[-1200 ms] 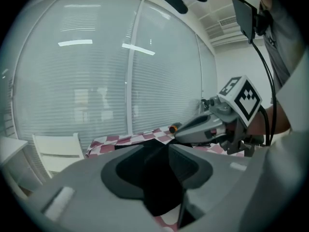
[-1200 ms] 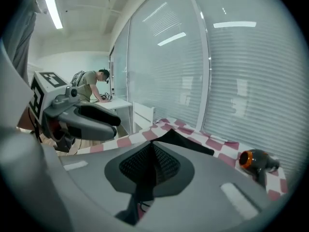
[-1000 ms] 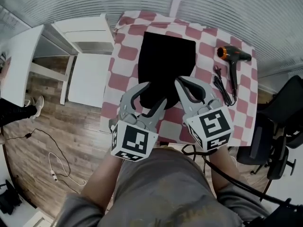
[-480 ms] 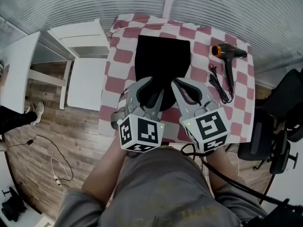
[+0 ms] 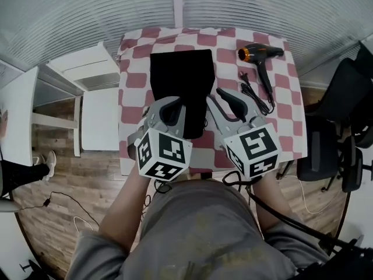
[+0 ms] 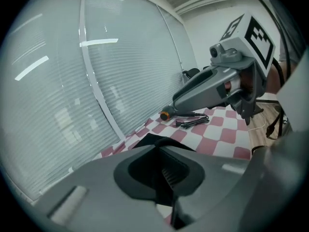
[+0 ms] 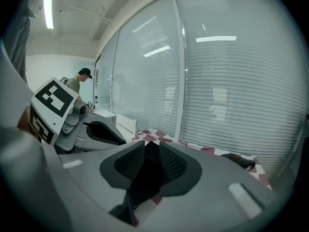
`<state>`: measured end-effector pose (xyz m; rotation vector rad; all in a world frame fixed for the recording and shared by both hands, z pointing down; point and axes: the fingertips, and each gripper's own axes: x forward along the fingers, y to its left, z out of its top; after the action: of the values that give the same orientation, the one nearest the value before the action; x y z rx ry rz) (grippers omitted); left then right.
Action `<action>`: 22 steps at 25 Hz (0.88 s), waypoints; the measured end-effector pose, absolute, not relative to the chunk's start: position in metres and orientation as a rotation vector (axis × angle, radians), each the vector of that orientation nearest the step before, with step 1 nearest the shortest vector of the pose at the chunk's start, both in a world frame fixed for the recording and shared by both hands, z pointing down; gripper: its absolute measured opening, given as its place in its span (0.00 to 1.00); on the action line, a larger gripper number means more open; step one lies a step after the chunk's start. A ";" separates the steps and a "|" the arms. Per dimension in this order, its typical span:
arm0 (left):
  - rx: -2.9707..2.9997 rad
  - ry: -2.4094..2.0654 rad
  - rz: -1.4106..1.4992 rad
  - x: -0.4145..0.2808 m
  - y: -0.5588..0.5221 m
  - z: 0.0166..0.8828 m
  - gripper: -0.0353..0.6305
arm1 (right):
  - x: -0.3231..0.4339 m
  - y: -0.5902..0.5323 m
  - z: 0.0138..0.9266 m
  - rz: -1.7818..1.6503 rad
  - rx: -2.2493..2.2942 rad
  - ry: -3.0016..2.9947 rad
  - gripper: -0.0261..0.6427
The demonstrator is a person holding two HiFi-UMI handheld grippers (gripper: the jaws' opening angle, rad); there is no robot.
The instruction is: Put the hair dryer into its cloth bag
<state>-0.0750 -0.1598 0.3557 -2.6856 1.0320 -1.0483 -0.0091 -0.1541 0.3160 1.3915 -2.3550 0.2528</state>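
Both at cloth bag [image 5: 180, 74] edge: left claw [image 5: 175, 106] pinches it, right claw [image 5: 225, 104] just opened, narrow, empty.

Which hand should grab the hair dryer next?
Right. The dryer lies nearer the right claw, which has just been opening, with only the edge of the bag between its jaws. The left claw seems shut on the bag, so it looks busy.
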 end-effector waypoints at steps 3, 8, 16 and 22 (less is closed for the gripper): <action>-2.689 0.998 -1.053 -0.074 -0.160 0.353 0.07 | 0.012 -0.151 0.307 0.229 1.482 -2.311 0.23; -2.716 0.933 -1.054 -0.071 -0.155 0.353 0.08 | 0.043 -0.144 0.302 0.233 1.617 -2.212 0.24; -2.765 0.929 -1.003 -0.072 -0.162 0.352 0.08 | 0.084 -0.139 0.319 0.275 1.732 -2.066 0.25; -2.794 0.957 -0.980 -0.070 -0.167 0.353 0.08 | 0.122 -0.151 0.340 0.332 1.757 -1.997 0.26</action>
<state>-0.0702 -0.1673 0.3530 -2.7935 0.9566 -0.9805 0.1222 -0.1506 0.3396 1.7573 -1.9970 0.3320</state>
